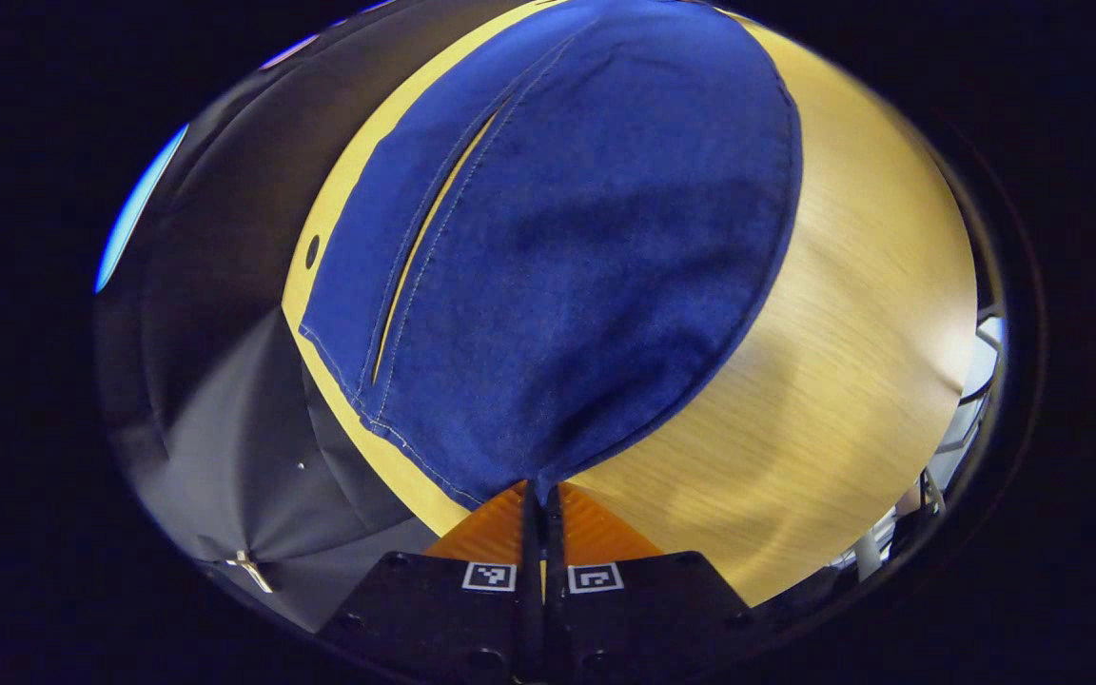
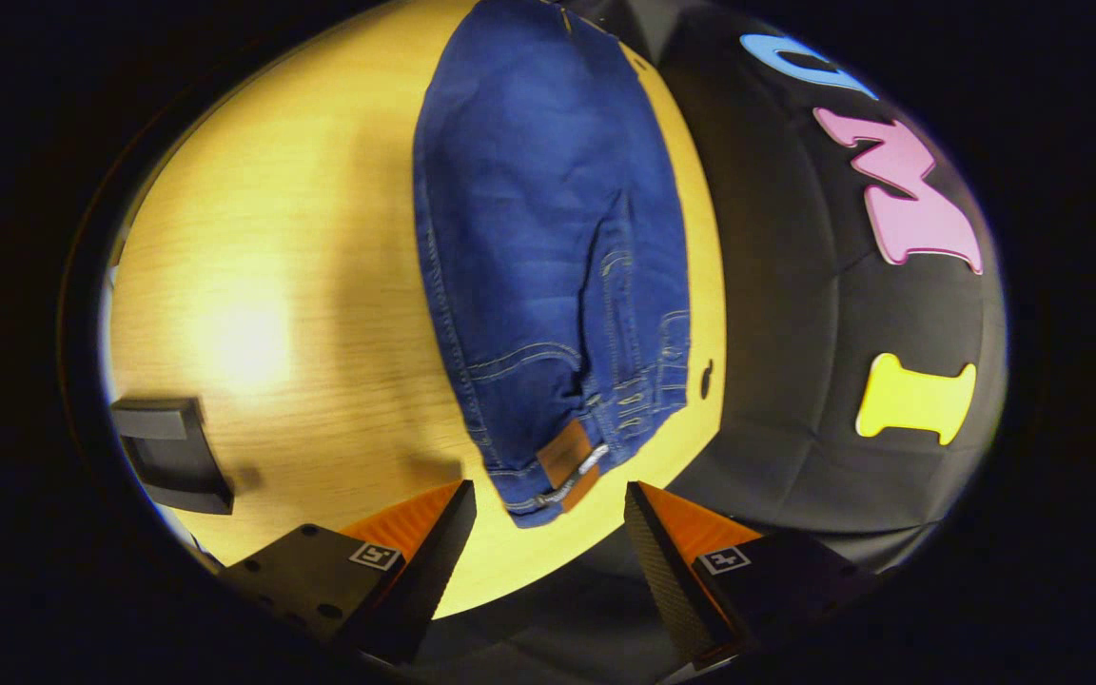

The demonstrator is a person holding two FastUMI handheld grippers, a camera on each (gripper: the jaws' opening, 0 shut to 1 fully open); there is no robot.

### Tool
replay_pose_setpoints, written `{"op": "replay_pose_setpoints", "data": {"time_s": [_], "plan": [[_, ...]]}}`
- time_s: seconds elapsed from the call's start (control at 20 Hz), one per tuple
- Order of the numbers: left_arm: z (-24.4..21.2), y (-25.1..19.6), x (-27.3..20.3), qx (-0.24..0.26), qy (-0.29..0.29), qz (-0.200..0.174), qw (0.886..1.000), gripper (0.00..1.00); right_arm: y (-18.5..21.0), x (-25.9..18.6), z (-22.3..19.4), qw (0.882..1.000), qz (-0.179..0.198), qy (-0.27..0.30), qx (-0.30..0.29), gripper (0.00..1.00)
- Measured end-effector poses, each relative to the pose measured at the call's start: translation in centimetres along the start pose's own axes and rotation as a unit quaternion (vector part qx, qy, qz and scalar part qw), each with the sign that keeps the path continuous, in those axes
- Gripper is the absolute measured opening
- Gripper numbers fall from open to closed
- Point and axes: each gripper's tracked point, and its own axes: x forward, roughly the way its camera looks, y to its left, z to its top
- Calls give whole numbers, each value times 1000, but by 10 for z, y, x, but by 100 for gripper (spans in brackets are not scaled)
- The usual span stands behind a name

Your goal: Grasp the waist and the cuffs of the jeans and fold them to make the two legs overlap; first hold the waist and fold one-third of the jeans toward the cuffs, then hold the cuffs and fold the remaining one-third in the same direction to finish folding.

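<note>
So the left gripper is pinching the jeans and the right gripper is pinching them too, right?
Not quite. The left gripper is pinching the jeans, but the right gripper view shows the right gripper open, its fingers apart just short of the waist.

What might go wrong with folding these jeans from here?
The left gripper pinches just the tip of a cuff corner, so the jeans could slip free. The right gripper is open and not yet around the waist, which lies near the table edge and could be missed.
</note>
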Motion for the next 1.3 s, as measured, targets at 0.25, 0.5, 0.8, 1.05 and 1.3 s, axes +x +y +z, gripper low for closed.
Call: {"op": "replay_pose_setpoints", "data": {"time_s": [0.25, 0.5, 0.8, 1.05, 1.3], "plan": [[2, 1, 1, -2, 2, 6, 1000, 6, -17, 19, 1, 998, -33, 3, -48, 93], [2, 3, 1, -7, 6, 9, 1000, 6, -8, 32, 9, 997, -23, 5, -75, 86], [2, 5, 0, 11, 16, 18, 1000, 6, -9, 43, 10, 999, -10, 16, -45, 22], [1, -3, -2, -3, 24, -2, 1000, 6, -7, 40, 8, 999, -7, 18, -34, 12], [6, -8, -6, -18, 24, -71, 997, 6, -28, 35, 7, 1000, -5, 22, 14, 12]]}}
